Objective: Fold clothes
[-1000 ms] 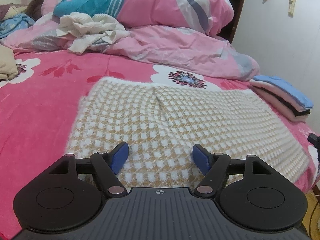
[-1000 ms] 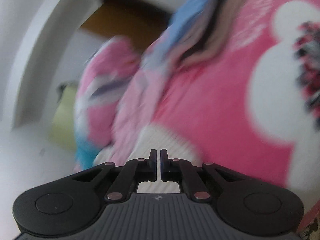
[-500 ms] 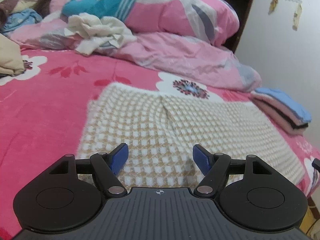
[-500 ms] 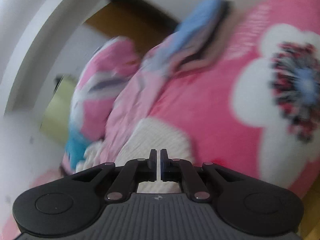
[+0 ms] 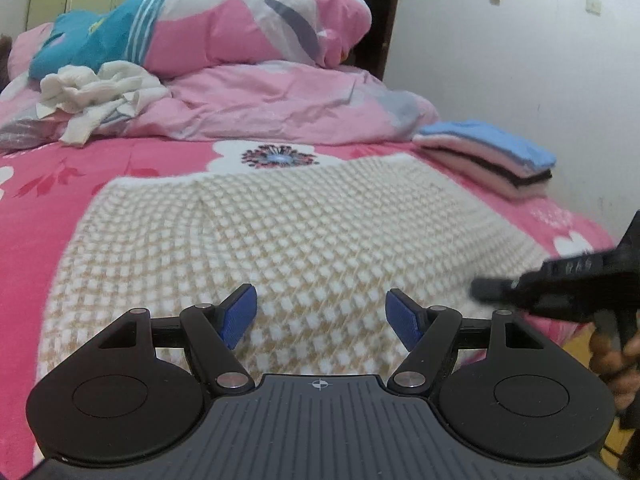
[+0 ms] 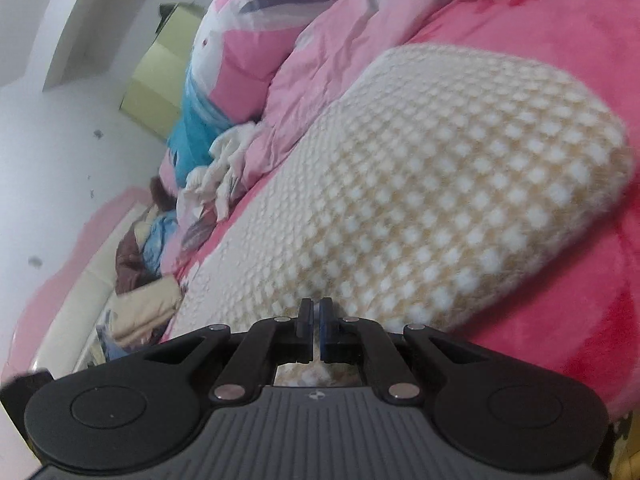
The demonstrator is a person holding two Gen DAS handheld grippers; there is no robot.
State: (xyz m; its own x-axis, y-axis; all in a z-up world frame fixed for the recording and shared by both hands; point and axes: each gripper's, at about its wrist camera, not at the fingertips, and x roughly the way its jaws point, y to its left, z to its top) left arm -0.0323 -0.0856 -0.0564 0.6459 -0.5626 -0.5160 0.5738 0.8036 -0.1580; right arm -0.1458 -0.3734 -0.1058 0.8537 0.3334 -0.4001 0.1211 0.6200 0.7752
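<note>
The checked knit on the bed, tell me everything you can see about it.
The knit is a fluffy, thick-looking piece in a cream and tan check pattern with a fuzzy white border. It lies spread flat on the pink bedspread, with one soft crease running down from its far edge. Its right end looks rounded in the right wrist view. The open left tongs hang over its near edge; the shut right tongs sit close by its right end. No contact is visible.

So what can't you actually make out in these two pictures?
- Near edge of the checked knit: left wrist view, hidden behind the left claw and its body.
- Right claw: nearly closed; whether it pinches fabric is hidden by its fingers.
- Folded stack: item count unclear, layers small.
- Right claw's tip in the left view: motion-blurred.
- Clothes pile: small, blurred.
</note>
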